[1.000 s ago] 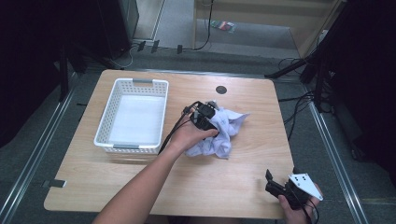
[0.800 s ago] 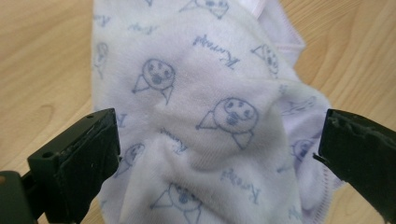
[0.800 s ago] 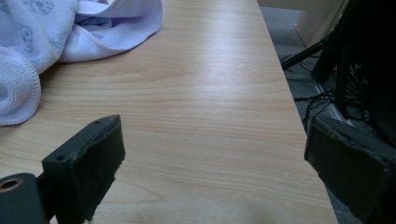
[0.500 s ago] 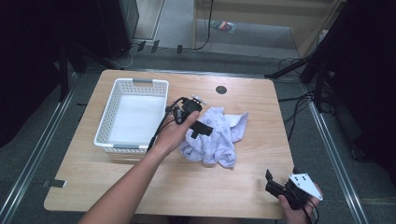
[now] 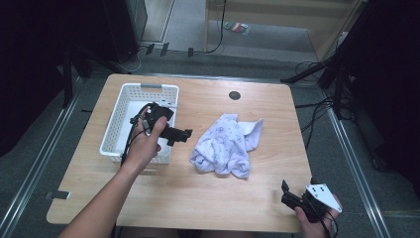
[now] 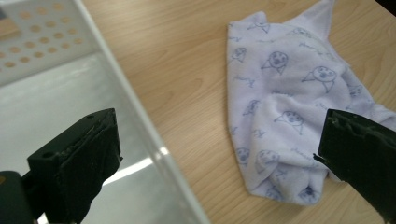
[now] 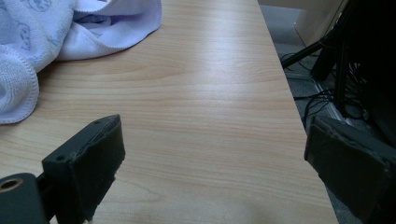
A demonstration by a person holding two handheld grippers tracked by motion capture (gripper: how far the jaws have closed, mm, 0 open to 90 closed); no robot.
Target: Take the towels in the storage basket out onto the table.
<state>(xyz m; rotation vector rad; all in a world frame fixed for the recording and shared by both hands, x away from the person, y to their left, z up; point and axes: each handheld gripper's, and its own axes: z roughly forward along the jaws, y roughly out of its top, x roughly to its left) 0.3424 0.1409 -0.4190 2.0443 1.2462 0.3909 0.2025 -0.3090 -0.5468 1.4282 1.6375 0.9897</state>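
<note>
Towel (image 5: 228, 145) is lying rumpled on the worktop (image 5: 208, 193), both tongs, left (image 5: 181, 135) and right (image 5: 288, 194), gaping empty; a careless pinch risks snagging one fold

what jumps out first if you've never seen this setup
A crumpled pale lilac towel with small printed faces lies loose in the middle of the wooden table. To its left stands a white perforated basket, and over its near right corner the left gripper hovers, jaws wide open with nothing between them. The right gripper sits at the table's near right corner, jaws open too.
</note>
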